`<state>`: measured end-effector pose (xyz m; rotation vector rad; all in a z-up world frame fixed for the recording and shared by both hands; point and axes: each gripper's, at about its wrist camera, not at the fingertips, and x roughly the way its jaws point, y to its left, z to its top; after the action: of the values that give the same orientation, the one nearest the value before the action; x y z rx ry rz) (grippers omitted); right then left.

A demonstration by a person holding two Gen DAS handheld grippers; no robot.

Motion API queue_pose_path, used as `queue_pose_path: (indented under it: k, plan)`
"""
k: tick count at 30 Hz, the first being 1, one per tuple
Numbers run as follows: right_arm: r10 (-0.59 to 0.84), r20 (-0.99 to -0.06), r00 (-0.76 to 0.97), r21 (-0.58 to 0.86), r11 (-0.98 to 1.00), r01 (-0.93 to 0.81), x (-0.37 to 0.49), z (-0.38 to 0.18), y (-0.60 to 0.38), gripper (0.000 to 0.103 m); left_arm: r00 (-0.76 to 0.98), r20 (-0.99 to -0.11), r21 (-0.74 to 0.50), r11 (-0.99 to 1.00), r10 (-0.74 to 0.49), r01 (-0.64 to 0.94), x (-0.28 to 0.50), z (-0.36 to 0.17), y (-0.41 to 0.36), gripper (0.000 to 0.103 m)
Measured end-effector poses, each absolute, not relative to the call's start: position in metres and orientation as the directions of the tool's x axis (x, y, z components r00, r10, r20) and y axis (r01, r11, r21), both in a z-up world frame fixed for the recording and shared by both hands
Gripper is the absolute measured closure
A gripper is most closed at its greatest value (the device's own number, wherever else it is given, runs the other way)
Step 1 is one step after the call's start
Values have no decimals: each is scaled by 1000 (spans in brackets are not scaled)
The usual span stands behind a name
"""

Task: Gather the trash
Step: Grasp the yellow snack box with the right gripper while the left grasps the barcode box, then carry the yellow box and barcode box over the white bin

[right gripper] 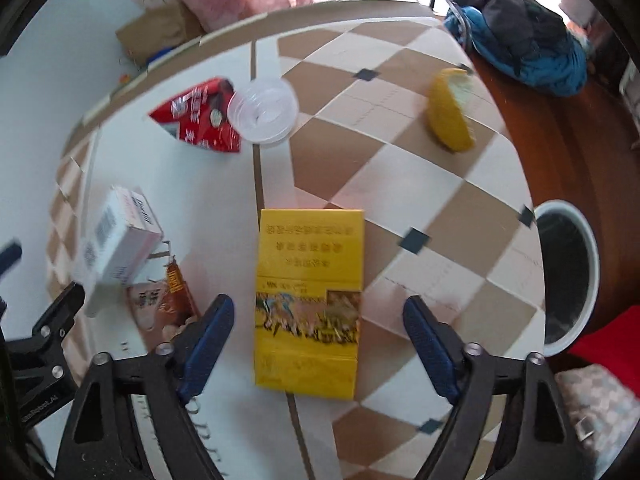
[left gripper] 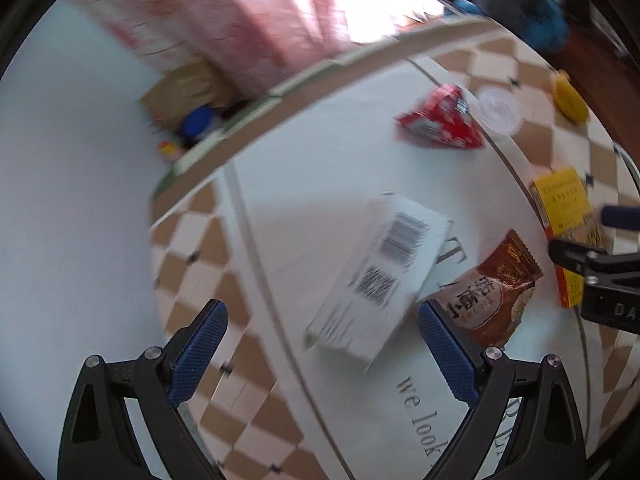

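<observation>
The right gripper (right gripper: 318,322) stood wide, straddling but not touching a flat yellow cardboard box (right gripper: 308,300) near the middle of the checked tablecloth (right gripper: 400,128). The left gripper (left gripper: 322,326) gaped over a motion-blurred white barcoded carton (left gripper: 384,276) overlapping a brown snack wrapper (left gripper: 492,292). A red crumpled packet (right gripper: 196,116), half hidden behind a clear plastic cup (right gripper: 262,110), lay toward the far edge.

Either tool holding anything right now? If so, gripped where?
Nothing is held. The right tool is open, straddling the yellow box without touching it. The left tool is open above the white barcode box, pads clear.
</observation>
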<state>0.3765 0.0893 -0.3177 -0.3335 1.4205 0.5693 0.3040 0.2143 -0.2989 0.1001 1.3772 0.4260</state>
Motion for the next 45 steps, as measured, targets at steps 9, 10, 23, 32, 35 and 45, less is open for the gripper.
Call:
queue_pose_path:
  k: [9,10,23,32,35,45]
  plan:
    - [131,-990,49,79,810,-580,388,-317,63,44,124,-968,179,948,218,-264,320,-316,225,48]
    - [135,-990,33,92,814,-574,391,-317,60,43,118,-971,165,938,209,-306,318,-315,229,48]
    - [98,-992,77,22,746,-665,376,-319,84,45,86,-965,168,839,246,-517,289,-324,248,46]
    - [55,-994,92,-19,751,-660,375,-323,96,41,121,-955,176,844,272,-507,288,-328,243,54]
    - [56,-994,97,-24,744,-668,378,-322,94,43,121,-949,191,835,292,-516,284,-326,240,56]
    - [119,-988,99,25,756,-654,365,-318,80,45,162,-922,203,794,352,-573,247,-288,217,57]
